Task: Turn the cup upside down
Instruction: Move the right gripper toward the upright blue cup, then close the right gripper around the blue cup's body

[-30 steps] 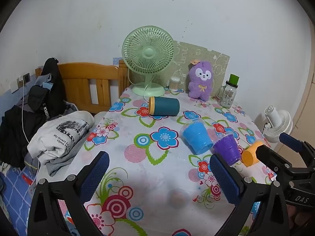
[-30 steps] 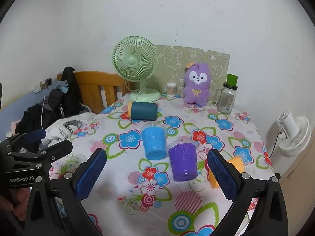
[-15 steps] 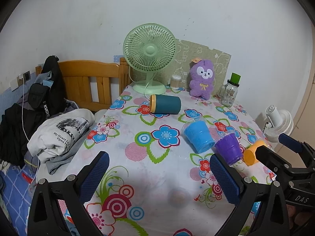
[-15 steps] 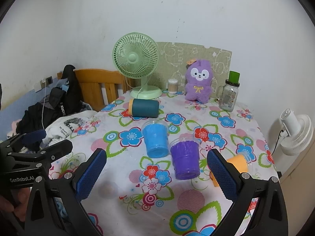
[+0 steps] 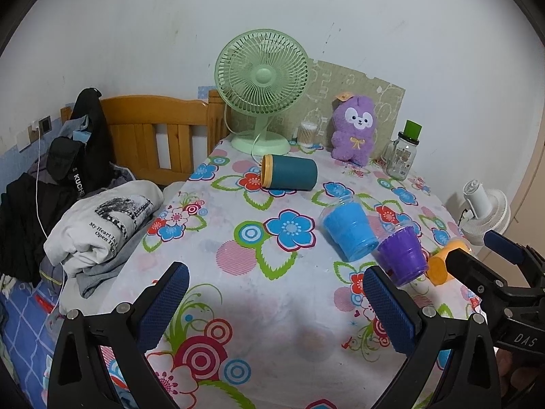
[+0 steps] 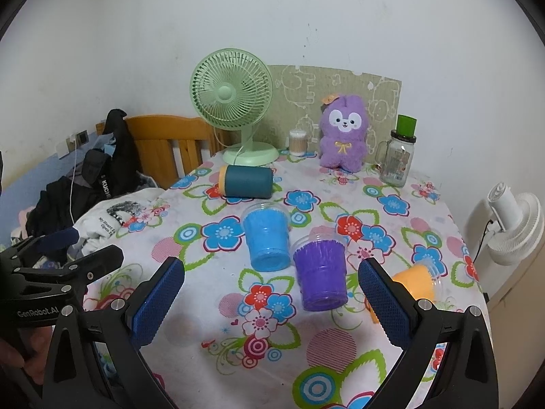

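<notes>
On the flowered tablecloth (image 6: pixel 211 310) lie several cups on their sides: a dark teal cup with a yellow rim (image 6: pixel 247 181) (image 5: pixel 289 177), a blue cup (image 6: pixel 269 240) (image 5: pixel 351 231), a purple cup (image 6: pixel 320 274) (image 5: pixel 403 254) and an orange cup (image 6: pixel 417 281) (image 5: pixel 442 262). My right gripper (image 6: pixel 272 301) is open and empty, above the table's front edge, short of the purple cup. My left gripper (image 5: pixel 274 303) is open and empty over the front left of the table. Each gripper shows in the other's view, the right one (image 5: pixel 483 272), the left one (image 6: pixel 64 255).
At the back stand a green desk fan (image 6: pixel 231 102), a cotton swab jar (image 6: pixel 298 141), a purple plush toy (image 6: pixel 344 136) and a glass jar with a green lid (image 6: pixel 398 160). A bed with folded clothes (image 5: pixel 102 218) lies left. A white fan (image 6: pixel 511 218) stands right.
Both views have drifted slightly; the cups sit a little lower and closer in frame. No cup has moved and both grippers stay open.
</notes>
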The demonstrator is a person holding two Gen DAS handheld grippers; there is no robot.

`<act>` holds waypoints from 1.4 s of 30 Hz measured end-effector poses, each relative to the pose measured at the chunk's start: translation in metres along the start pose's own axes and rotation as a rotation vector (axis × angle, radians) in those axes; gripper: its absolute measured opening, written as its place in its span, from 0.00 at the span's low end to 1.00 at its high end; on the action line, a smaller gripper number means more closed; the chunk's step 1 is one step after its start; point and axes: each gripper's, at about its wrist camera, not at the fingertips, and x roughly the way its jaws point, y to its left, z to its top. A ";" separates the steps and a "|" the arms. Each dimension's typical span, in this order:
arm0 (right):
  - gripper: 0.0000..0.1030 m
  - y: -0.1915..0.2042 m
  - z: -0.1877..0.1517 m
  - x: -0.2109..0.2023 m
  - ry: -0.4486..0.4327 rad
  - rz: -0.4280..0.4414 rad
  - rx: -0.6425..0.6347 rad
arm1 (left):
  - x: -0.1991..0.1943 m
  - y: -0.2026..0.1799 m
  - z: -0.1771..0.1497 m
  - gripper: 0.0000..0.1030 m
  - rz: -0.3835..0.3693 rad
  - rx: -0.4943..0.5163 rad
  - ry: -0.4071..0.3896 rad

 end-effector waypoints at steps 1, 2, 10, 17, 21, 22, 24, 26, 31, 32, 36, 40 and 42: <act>1.00 0.000 0.000 0.001 0.002 0.001 0.000 | 0.001 0.000 0.000 1.00 0.000 0.000 0.003; 1.00 0.000 -0.001 0.002 0.003 0.001 0.000 | 0.002 0.000 0.000 1.00 0.000 0.000 0.005; 1.00 0.000 0.000 0.005 0.012 0.004 -0.001 | 0.003 0.000 0.001 1.00 0.002 -0.001 0.007; 1.00 0.000 -0.003 0.030 0.072 0.047 -0.010 | 0.016 0.002 -0.005 1.00 0.004 -0.002 0.048; 1.00 0.003 -0.001 0.052 0.114 0.052 -0.038 | 0.031 0.003 -0.007 1.00 0.011 0.009 0.077; 1.00 0.004 0.000 0.059 0.129 0.052 -0.048 | 0.036 0.004 -0.007 1.00 0.010 0.012 0.085; 1.00 0.004 0.001 0.074 0.152 0.066 -0.056 | 0.046 0.004 -0.007 1.00 0.018 0.020 0.099; 1.00 0.003 0.003 0.090 0.176 0.079 -0.057 | 0.057 0.005 -0.006 1.00 0.023 0.024 0.115; 1.00 0.002 0.009 0.126 0.219 0.070 -0.075 | 0.078 0.008 -0.001 1.00 0.034 0.026 0.136; 1.00 0.003 0.009 0.132 0.226 0.068 -0.080 | 0.082 0.008 -0.001 1.00 0.033 0.025 0.141; 0.99 0.006 0.011 0.148 0.228 0.059 -0.116 | 0.099 0.008 0.003 1.00 0.034 0.028 0.155; 0.99 0.014 0.015 0.157 0.219 0.035 -0.183 | 0.111 0.007 0.005 1.00 0.032 0.036 0.171; 0.94 0.019 0.017 0.162 0.221 0.011 -0.221 | 0.115 0.007 0.005 1.00 0.031 0.037 0.174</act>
